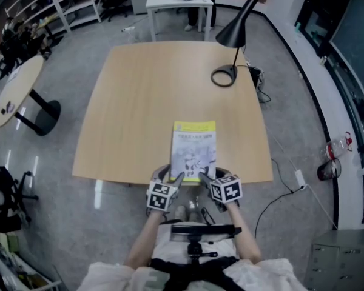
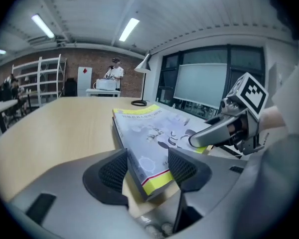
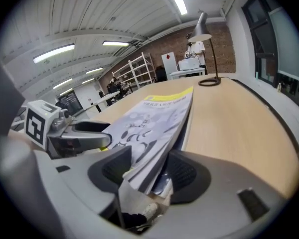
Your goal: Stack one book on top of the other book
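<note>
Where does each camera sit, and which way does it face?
Head view: on the person's head, steeply down at the table; arms, left gripper, right gripper show.
Left gripper view: on the left gripper, along its jaws across the book; right gripper shows.
Right gripper view: mirrored; left gripper shows.
Shared: book, lamp.

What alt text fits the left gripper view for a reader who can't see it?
The left gripper, jaws open, straddles the near corner of a grey-and-yellow book lying on a wooden table. The right gripper reaches over the cover from the right; a black desk lamp stands at the far end.
</note>
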Motion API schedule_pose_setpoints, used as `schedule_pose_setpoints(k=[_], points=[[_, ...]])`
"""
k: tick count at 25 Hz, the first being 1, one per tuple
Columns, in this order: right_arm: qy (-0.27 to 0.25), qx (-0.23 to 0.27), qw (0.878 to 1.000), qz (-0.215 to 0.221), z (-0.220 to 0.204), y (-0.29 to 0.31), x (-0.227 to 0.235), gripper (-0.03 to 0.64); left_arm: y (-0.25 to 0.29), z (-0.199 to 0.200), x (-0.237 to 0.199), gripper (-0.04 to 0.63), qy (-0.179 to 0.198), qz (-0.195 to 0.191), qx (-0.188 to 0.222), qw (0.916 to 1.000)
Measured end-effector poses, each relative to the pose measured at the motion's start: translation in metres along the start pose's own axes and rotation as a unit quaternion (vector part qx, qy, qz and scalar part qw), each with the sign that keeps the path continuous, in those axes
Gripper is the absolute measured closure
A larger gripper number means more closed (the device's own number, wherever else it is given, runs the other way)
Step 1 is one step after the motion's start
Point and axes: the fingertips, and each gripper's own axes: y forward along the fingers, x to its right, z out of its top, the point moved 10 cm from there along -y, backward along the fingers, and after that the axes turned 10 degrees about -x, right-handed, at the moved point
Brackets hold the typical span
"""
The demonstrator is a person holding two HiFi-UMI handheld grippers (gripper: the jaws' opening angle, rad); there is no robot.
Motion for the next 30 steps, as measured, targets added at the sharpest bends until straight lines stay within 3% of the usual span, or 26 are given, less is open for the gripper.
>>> schedule_pose_setpoints(k=[1,3,5,9,12,15,16,17,18,20,24,30], points=[[-0.006,0.006,1.0,-0.022,-0.001,0.0,0.0,0.381,0.0,-0.001,0.001,0.356,0.009,0.005,0.004,0.9999],[-0.037,0.017,0.996,-0.073,-0.001,-0.004,0.001,0.229,0.0,-0.003,0.001,0.356,0.002,0.003,0.009,1.0],[-0.056,0.017,0.994,-0.09,0.003,-0.006,0.005,0.219,0.0,-0.001,0.001,0.356,0.004,0.005,0.008,0.9999],[-0.049,0.015,0.995,-0.082,0.002,-0.009,0.012,0.218,-0.002,0.001,0.002,0.356,0.01,0.02,0.016,0.9996],[-0.017,0.024,0.998,-0.062,0.001,-0.012,0.016,0.218,-0.008,0.006,-0.005,0.356,-0.012,0.022,0.043,0.9988],[0.01,0.07,0.997,-0.044,0.0,-0.027,0.02,0.225,-0.018,0.012,-0.008,0.357,-0.041,0.015,0.083,0.9956],[0.003,0.096,0.994,-0.05,0.002,-0.035,0.019,0.427,-0.023,0.014,-0.009,0.363,-0.041,0.023,0.098,0.9941],[-0.008,0.122,0.991,-0.062,0.004,-0.043,0.017,0.59,-0.028,0.016,-0.009,0.454,-0.036,0.037,0.112,0.9923],[-0.017,0.146,0.987,-0.071,0.008,-0.051,0.015,0.615,-0.032,0.018,-0.009,0.58,-0.029,0.052,0.124,0.9905],[-0.01,0.183,0.981,-0.069,0.018,-0.063,0.013,0.615,-0.037,0.022,-0.01,0.588,-0.019,0.065,0.142,0.9876],[0.052,0.23,0.971,-0.026,0.032,-0.078,0.011,0.615,-0.042,0.031,-0.004,0.588,-0.024,0.056,0.17,0.9835],[0.061,0.202,0.977,-0.04,0.025,-0.09,0.0,0.615,-0.062,0.046,0.025,0.588,-0.02,0.043,0.218,0.9748]])
